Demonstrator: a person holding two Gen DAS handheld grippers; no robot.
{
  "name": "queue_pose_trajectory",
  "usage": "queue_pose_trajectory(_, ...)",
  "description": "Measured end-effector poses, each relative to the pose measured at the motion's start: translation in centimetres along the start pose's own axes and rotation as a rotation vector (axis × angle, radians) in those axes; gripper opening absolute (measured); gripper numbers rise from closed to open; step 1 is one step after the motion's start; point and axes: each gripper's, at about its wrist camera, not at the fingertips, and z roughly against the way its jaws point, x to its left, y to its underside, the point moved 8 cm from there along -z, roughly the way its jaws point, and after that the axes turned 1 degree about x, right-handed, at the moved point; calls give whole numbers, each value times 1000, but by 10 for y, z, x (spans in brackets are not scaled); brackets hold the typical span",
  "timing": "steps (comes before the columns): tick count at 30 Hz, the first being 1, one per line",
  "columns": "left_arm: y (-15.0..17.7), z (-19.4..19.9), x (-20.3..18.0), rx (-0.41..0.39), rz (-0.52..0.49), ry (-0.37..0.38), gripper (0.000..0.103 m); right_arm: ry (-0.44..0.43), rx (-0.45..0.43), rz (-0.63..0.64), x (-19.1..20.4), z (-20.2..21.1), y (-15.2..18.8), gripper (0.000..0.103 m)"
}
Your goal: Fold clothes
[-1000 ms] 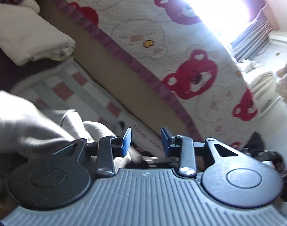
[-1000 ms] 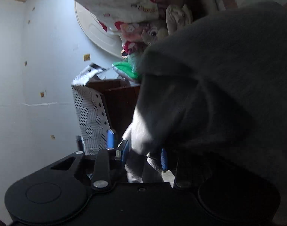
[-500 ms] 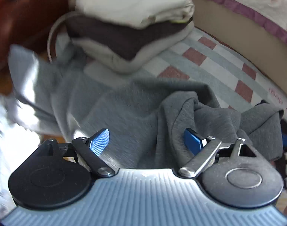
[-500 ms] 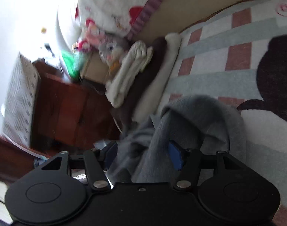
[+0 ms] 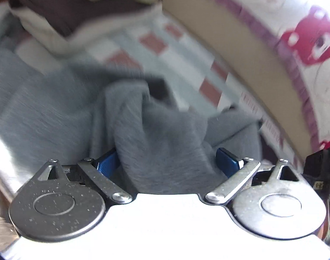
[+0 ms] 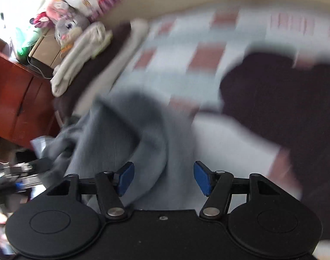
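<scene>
A grey garment [image 5: 154, 130] lies crumpled on a checked mat [image 5: 186, 65]. My left gripper [image 5: 167, 160] hangs low over it. Its jaws are opening and stand wide, with a ridge of grey cloth bunched loosely between the blue pads [image 5: 226, 158]. In the right wrist view the same grey garment [image 6: 121, 130] runs under my right gripper [image 6: 163, 177]. That gripper is open, and the cloth passes between its pads [image 6: 201, 177] without being pinched. Both views are blurred by motion.
A stack of folded clothes [image 5: 78, 6] sits at the mat's far end, by a plush toy [image 6: 71, 25] and a red-brown wooden cabinet [image 6: 17, 97]. A bed with a bear-print quilt [image 5: 305, 39] borders the mat. A dark shape [image 6: 273, 97] is printed on the mat [image 6: 186, 49].
Both grippers have opened and let go of the grey garment, which now lies on the mat. The left gripper has sunk towards it. The right gripper has swung from the wall down to the mat.
</scene>
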Motion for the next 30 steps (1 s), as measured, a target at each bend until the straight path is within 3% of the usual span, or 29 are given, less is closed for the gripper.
queue_pose_trajectory(2,2,-19,5,51,-2,-91,97,-11,39,-33,0,-19,10,67)
queue_pose_trajectory(4,4,-25,6,25,-7,-114,70,33,-13,-25,5,-29,12,66)
queue_pose_trajectory(5,5,-27,6,6,-13,-126,47,39,-40,-18,9,-32,11,61)
queue_pose_trajectory(6,6,-22,7,-48,-34,-153,30,12,-71,-7,15,-34,9,41)
queue_pose_trajectory(7,7,-15,7,-95,-76,-220,25,-9,-102,8,21,-35,7,23)
queue_pose_trajectory(9,1,9,1,-260,-258,-476,21,3,-187,56,31,-29,0,10)
queue_pose_trajectory(10,-2,22,-3,-338,-344,-596,21,16,-234,82,35,-24,-3,7)
queue_pose_trajectory(11,-5,31,-6,-387,-389,-663,20,37,-274,107,37,-20,-6,7)
queue_pose_trajectory(15,-27,55,-9,-443,-346,-564,17,235,-389,195,30,18,-23,5)
queue_pose_trajectory(21,-80,59,-69,-605,-569,-467,16,463,-627,173,-2,126,-50,4)
queue_pose_trajectory(25,-132,74,-133,-747,-717,-465,15,577,-721,125,-36,205,-52,4)
queue_pose_trajectory(30,-175,110,-224,-855,-784,-276,15,715,-798,116,-58,292,-48,4)
